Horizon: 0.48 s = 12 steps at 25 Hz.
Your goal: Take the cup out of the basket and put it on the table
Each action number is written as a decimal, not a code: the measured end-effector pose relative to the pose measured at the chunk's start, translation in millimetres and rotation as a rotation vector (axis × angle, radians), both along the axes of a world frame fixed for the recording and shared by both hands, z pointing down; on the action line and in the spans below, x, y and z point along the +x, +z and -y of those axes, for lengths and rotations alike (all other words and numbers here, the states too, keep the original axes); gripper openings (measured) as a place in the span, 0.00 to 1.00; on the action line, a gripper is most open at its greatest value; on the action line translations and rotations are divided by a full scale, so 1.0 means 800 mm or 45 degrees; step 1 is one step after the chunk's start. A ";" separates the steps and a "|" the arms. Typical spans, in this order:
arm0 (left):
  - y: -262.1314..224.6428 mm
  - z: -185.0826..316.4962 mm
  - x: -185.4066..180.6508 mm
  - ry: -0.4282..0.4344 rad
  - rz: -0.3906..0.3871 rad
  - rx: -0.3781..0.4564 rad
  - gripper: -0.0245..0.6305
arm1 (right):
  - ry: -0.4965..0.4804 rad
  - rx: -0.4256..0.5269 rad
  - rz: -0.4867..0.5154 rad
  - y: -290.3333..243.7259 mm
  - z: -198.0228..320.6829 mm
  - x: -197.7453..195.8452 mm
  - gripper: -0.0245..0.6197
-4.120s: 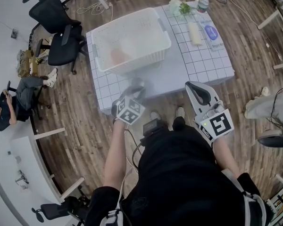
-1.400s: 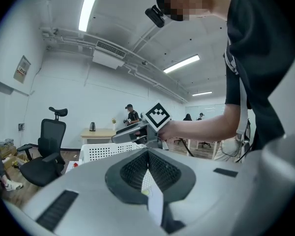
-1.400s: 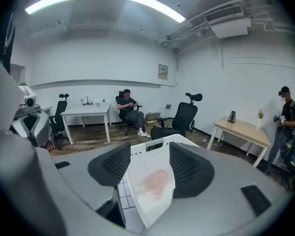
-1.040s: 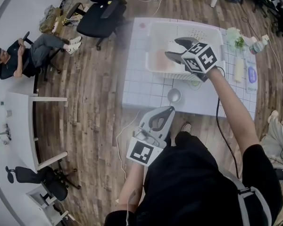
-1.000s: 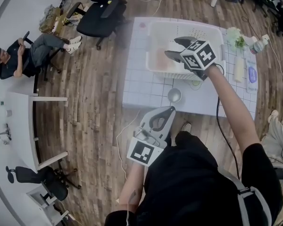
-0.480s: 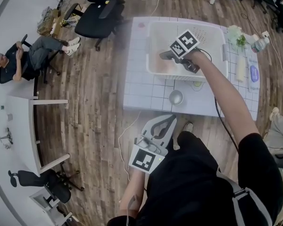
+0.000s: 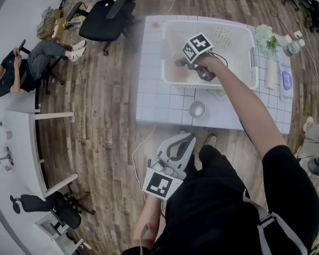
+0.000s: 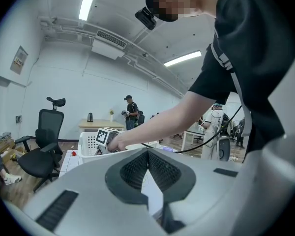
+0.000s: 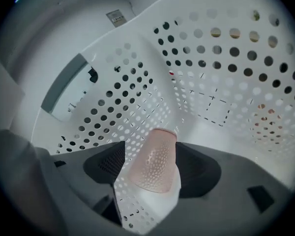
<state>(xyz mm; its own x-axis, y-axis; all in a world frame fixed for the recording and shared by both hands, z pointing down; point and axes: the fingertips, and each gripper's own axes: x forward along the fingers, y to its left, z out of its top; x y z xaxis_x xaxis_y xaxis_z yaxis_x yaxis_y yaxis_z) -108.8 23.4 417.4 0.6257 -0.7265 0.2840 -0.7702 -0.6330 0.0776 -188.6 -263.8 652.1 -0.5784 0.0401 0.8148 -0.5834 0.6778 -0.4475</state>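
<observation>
Your right hand-held gripper (image 7: 191, 68) is down inside the white basket (image 7: 223, 33) because that's where the pink cup (image 9: 155, 163) is: on the basket floor, not on the table (image 7: 154, 108) yet. By my read this is the reach-in stage, grasp not yet made. The jaws have just been opening and now stand spread wide. The cup sits right between them, seemingly on its side with the narrow end pointing away. The pads flank it closely on both sides but I see no squeeze, so it's not held. The wide spread makes sense, since the cup body nearly fills the gap. Your left hand-held gripper (image 7: 187, 138) hangs low by your body, off the table edge and out of the way, with jaws pressed together and nothing in them. A small silver bowl-like thing (image 7: 197, 109) sits on the table just in front of the basket, so pick a set-down spot clear of it
</observation>
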 end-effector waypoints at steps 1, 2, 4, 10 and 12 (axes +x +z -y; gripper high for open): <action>0.001 0.000 -0.001 -0.002 -0.003 -0.003 0.05 | 0.007 -0.019 -0.013 0.006 -0.001 0.000 0.53; 0.003 -0.001 -0.001 -0.004 -0.007 -0.009 0.05 | 0.013 -0.040 -0.025 0.011 -0.002 -0.001 0.53; 0.008 -0.003 -0.001 -0.003 -0.005 -0.025 0.05 | 0.022 -0.066 -0.043 0.019 -0.004 -0.003 0.53; 0.014 -0.008 -0.002 -0.001 0.008 -0.041 0.05 | 0.034 -0.078 -0.094 0.039 -0.009 -0.002 0.53; 0.015 -0.008 -0.003 -0.006 0.004 -0.046 0.05 | 0.036 -0.088 -0.090 0.042 -0.009 -0.003 0.53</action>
